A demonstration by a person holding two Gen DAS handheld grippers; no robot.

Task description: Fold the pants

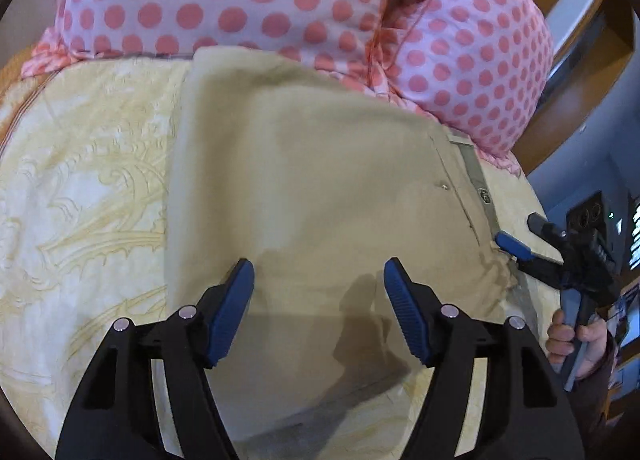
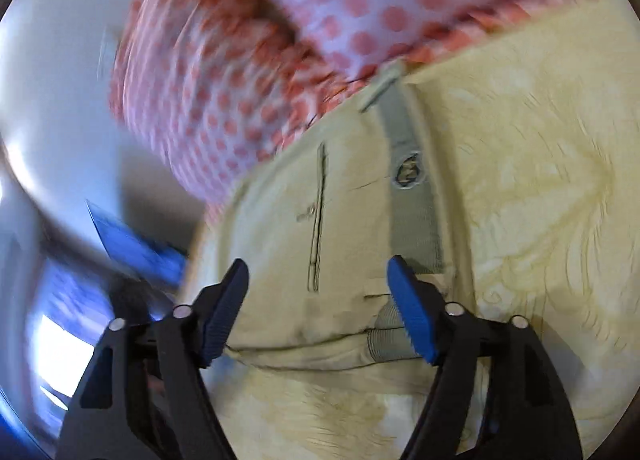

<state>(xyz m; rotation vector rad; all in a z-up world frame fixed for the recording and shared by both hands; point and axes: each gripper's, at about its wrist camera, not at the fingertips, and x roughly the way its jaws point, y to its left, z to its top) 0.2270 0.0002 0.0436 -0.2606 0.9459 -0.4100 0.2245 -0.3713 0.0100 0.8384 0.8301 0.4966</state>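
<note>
The beige pants (image 1: 320, 180) lie folded flat on the yellow patterned bedspread (image 1: 80, 180). Their grey waistband (image 1: 480, 188) is at the right edge. My left gripper (image 1: 319, 272) is open and empty just above the pants' near part. My right gripper (image 2: 318, 272) is open over the waistband corner (image 2: 412, 212), with a back pocket slit (image 2: 318, 220) between its fingers. The right gripper also shows in the left wrist view (image 1: 520, 244), at the waistband's near end, held by a hand (image 1: 576, 340).
A pink polka-dot pillow (image 1: 280, 0) lies at the far side, touching the pants' far edge; it also shows in the right wrist view (image 2: 280, 40). A wooden bed frame (image 1: 588, 60) stands at the far right. The bed's edge runs near the right gripper.
</note>
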